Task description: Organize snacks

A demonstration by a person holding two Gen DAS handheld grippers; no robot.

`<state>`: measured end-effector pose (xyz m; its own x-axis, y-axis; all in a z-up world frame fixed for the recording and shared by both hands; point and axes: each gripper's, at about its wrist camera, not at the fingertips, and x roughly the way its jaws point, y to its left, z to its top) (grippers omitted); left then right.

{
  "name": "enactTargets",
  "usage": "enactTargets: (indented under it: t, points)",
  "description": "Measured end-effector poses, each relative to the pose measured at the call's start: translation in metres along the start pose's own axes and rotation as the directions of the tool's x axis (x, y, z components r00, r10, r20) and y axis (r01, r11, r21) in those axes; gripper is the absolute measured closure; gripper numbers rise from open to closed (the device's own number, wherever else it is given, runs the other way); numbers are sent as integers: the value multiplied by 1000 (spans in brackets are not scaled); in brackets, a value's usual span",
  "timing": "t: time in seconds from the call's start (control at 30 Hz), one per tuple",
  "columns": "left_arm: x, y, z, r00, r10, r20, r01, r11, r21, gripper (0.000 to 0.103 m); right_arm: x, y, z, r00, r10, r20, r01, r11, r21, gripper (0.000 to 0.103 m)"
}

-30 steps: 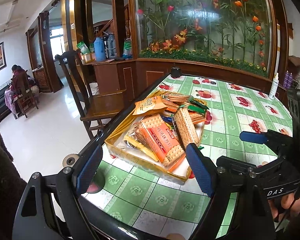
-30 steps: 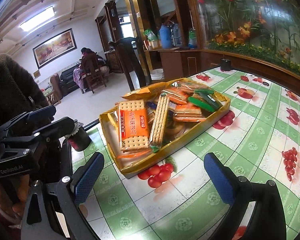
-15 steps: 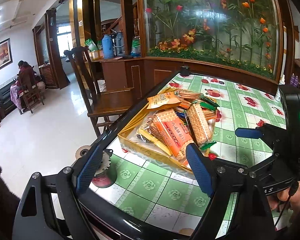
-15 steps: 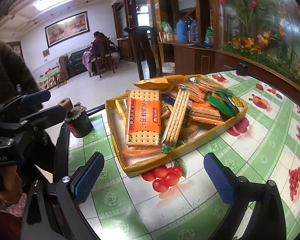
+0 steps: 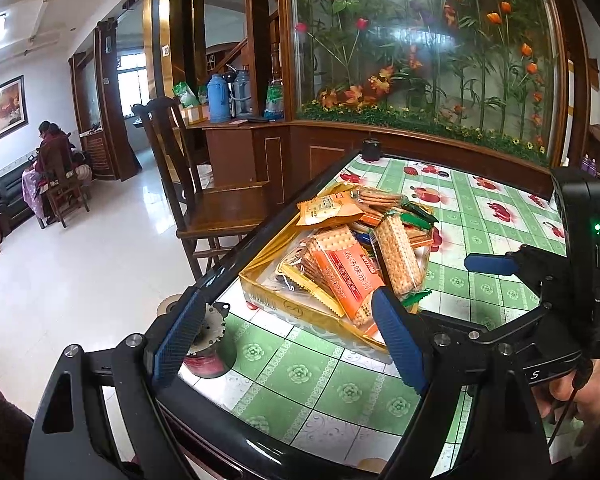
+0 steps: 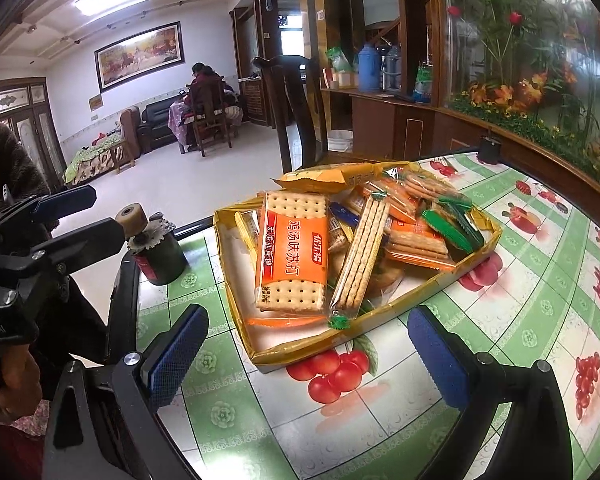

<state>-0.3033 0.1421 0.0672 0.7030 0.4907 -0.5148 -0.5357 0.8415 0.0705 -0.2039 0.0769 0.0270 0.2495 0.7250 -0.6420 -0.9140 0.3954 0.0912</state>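
A shallow gold tray (image 6: 380,322) sits on the tabletop (image 6: 500,320) ahead of both claws, heaped with wrapped snacks. Uppermost is an orange cracker pack (image 6: 291,254), lying flat at the tray's near end. A narrow clear cracker sleeve (image 6: 360,258) leans on edge just beside it, touching its right side. Green-wrapped packs (image 6: 452,224) lie toward the far right of the tray, and an orange-yellow bag (image 6: 320,176) rests at the far end.

Right claw (image 6: 308,356): jaws spread wide, nothing between them, held low over the tabletop just short of the tray's near rim. The tray lies directly ahead between its blue pads (image 6: 436,360).

Left claw (image 5: 288,344): jaws likewise wide apart and empty, positioned at the tabletop's near edge, angled toward the tray's corner. Its right pad overlaps the orange cracker pack (image 5: 348,276) in this view; contact cannot be confirmed. The tray (image 5: 284,308) lies ahead and slightly right of it.

A hand (image 5: 572,392) grips the right tool's handle, seen at the lower right of the left view. A dark cylindrical tin (image 6: 160,256) with a serrated disc on top stands on the tabletop ahead-left of the right claw, apart from the tray. A wooden chair (image 5: 212,208) stands beyond the tabletop's left edge.
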Motion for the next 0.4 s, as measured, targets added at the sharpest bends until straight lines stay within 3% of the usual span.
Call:
enactTargets:
  t: [0.27,0.4]
  points:
    - [-7,-3,-1,998,31,55,-31,999,11,17,0,0,0,1000,-5,2,5,1000,-3,2]
    - [-2,-2,1,1000,4,22,-4,1000,-5,17,0,0,0,1000,-6,6,7,1000,-5,2]
